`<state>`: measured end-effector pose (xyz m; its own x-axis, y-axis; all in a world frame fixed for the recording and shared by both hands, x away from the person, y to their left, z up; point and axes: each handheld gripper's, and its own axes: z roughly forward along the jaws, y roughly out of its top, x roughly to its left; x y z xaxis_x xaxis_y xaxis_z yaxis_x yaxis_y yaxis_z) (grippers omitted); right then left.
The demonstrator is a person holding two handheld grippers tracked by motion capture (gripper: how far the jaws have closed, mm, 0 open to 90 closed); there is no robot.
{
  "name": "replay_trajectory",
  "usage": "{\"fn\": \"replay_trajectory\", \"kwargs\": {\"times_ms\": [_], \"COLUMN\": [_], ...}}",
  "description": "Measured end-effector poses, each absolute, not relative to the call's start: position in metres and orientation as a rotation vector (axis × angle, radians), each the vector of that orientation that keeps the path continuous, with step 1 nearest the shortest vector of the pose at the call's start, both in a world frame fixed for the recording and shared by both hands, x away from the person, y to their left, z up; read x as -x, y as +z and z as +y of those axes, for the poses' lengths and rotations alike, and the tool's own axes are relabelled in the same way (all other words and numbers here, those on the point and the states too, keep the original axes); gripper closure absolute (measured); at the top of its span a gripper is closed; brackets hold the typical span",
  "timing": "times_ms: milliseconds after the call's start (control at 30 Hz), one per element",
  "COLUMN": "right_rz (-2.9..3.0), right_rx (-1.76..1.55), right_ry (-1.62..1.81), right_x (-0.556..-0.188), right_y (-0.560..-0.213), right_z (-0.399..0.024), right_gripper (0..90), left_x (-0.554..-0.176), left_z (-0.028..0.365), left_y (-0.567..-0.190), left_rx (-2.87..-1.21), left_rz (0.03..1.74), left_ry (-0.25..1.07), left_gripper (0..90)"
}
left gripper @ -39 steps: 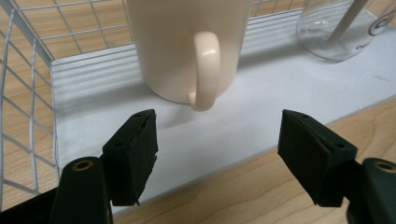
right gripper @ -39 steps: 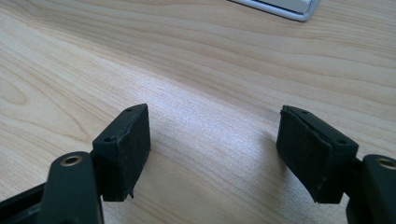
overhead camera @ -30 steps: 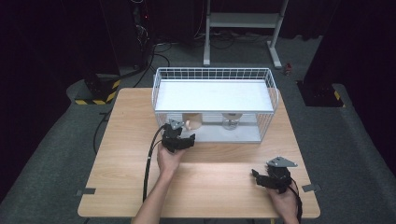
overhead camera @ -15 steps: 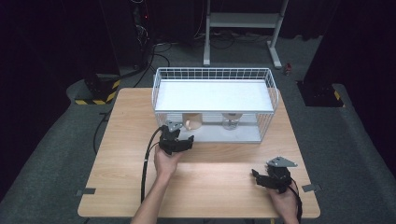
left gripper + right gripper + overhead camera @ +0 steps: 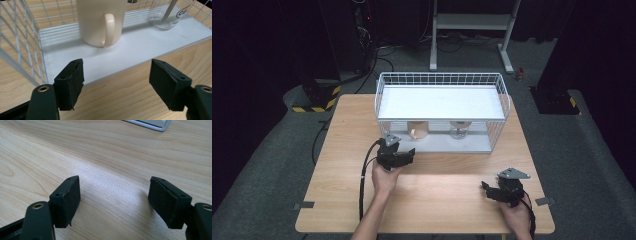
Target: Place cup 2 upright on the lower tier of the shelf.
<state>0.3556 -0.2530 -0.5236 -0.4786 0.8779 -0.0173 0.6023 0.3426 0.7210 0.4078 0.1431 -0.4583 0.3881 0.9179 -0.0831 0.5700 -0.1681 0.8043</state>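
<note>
Item: cream mug [image 5: 101, 22], upright on lower shelf of wire rack [image 5: 439, 80], handle facing left claw [image 5: 116, 82] | Handling: rigid, glazed, likely slippery, breakable; grip across handle | Left claw: released, empty, near | Right claw [image 5: 115, 200]: released over counter [image 5: 100, 150]

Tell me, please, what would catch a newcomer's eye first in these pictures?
Probably the white wire basket rack at the far middle of the wooden table, with a cream mug and a clear glass standing on its lower shelf. Next, the left claw, open and aimed at the mug from just in front of the shelf. The right claw is open over bare wood near the table's front right corner.
</note>
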Motion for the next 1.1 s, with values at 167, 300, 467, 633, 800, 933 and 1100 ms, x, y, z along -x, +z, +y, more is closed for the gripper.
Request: {"fn": "replay_trajectory", "kwargs": {"times_ms": [167,300,467,633,800,933,1100], "right_rz": [2.208,2.208,2.208,2.208,2.208,2.208,2.208], "right_rx": [-1.3,-1.3,-1.3,-1.3,-1.3,-1.3,-1.3], "right_ry": [0.927,0.927,0.927,0.927,0.927,0.927,0.927], "right_x": [-0.356,-0.356,-0.356,-0.356,-0.355,-0.355,-0.355], "right_y": [-0.524,-0.524,-0.524,-0.524,-0.524,-0.524,-0.524], "right_z": [-0.253,-0.253,-0.253,-0.253,-0.253,-0.253,-0.253], "right_gripper": [26.0,26.0,26.0,26.0,26.0,26.0,26.0], "left_x": [-0.403,-0.4,-0.396,-0.39,-0.385,-0.383,-0.378], "left_z": [0.15,0.154,0.159,0.162,0.168,0.171,0.176], "left_y": [-0.457,-0.457,-0.457,-0.458,-0.457,-0.458,-0.457], "left_rx": [-1.84,-1.827,-1.81,-1.817,-1.806,-1.806,-1.792], "left_rz": [1.288,1.297,1.302,1.301,1.304,1.307,1.315], "left_ry": [0.551,0.546,0.542,0.546,0.54,0.546,0.546], "left_gripper": [28.1,27.9,27.7,27.0,26.5,26.2,25.7]}}
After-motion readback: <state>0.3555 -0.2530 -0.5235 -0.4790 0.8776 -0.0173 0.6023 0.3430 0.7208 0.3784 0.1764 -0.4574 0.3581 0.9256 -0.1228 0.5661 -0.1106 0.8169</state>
